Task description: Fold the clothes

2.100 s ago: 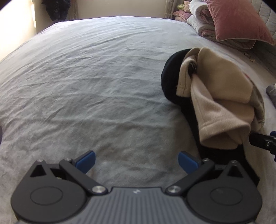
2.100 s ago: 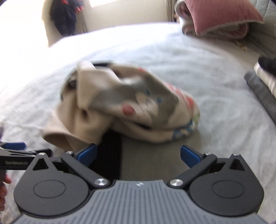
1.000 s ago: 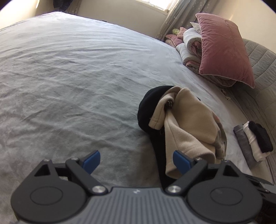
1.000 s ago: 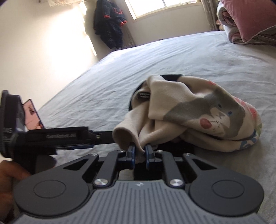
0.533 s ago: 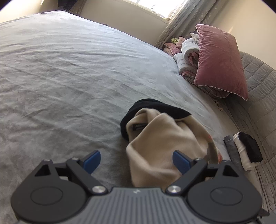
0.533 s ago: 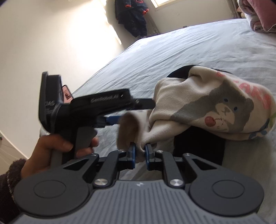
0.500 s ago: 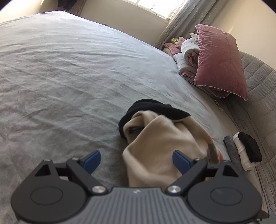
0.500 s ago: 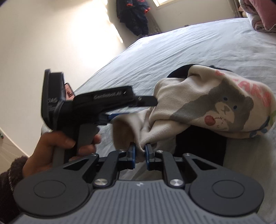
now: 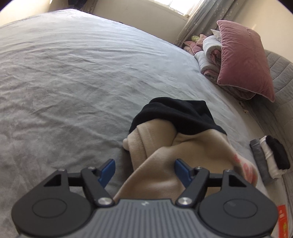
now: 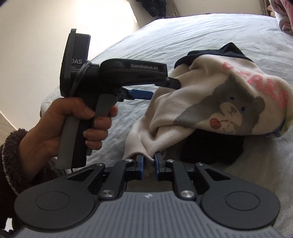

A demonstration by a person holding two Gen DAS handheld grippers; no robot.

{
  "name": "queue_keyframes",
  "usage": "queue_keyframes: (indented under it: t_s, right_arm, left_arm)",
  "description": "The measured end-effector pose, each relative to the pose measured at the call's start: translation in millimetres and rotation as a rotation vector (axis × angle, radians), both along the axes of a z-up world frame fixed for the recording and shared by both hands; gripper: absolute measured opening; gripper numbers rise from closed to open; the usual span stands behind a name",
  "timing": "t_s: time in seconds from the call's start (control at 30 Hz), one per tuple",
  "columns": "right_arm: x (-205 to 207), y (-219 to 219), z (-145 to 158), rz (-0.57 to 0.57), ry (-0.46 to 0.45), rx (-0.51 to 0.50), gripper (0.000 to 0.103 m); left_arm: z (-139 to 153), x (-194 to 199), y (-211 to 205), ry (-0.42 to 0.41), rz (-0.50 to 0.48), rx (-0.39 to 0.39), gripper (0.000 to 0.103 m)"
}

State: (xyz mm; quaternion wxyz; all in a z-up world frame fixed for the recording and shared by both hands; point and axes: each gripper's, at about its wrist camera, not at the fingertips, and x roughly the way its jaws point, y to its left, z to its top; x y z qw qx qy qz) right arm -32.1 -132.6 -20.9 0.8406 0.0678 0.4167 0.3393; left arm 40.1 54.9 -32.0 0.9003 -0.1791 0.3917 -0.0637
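A beige fleece garment [image 10: 210, 87] with a grey bear print is bunched up on the bed, lifted at its near end. My right gripper [image 10: 148, 163] is shut on a fold of its edge. A black garment [image 10: 212, 146] lies under and behind it. In the left wrist view the beige garment [image 9: 164, 164] runs between the wide-apart blue fingertips of my left gripper [image 9: 145, 170], which is open. The black garment [image 9: 179, 113] drapes over its far end. From the right wrist view, a hand [image 10: 69, 119] holds the left gripper [image 10: 164, 89] against the cloth's left side.
The grey bedsheet [image 9: 73, 73] stretches wide to the left and far side. A pink pillow [image 9: 243, 60] leans on rolled bedding [image 9: 208, 53] at the back right. A small stack of folded clothes [image 9: 269, 157] sits at the right edge. Dark clothes [image 10: 155, 7] hang by the wall.
My left gripper has closed in on the beige garment, whose cloth now sits between its open fingers. The right gripper stays shut on the edge and has raised it.
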Motion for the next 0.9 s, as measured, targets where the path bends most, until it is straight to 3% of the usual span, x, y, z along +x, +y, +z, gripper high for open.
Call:
queue_keyframes:
  t_s: [0.07, 0.13, 0.17, 0.37, 0.67, 0.9]
  right_arm:
    - [3, -3, 1, -0.017, -0.012, -0.012, 0.025]
    - [3, -3, 3, -0.031, -0.042, -0.034, 0.045]
    - [3, -4, 4, -0.038, -0.052, -0.04, 0.048]
    - [3, -12, 10, -0.094, -0.099, -0.057, 0.051]
    - [16, -41, 24, -0.27, -0.202, -0.059, 0.062]
    - [40, -43, 16, -0.377, -0.261, -0.129, 0.063]
  left_arm:
    - [-1, 0, -2, 0.0, 0.005, 0.028, 0.074]
    - [-1, 0, -4, 0.0, 0.01, 0.05, 0.075]
    - [-1, 0, -5, -0.002, 0.011, 0.062, 0.077]
    - [1, 4, -15, -0.026, 0.003, 0.147, 0.082]
    - [2, 7, -23, -0.049, -0.026, 0.227, 0.083]
    - [4, 6, -27, -0.064, -0.042, 0.283, 0.085]
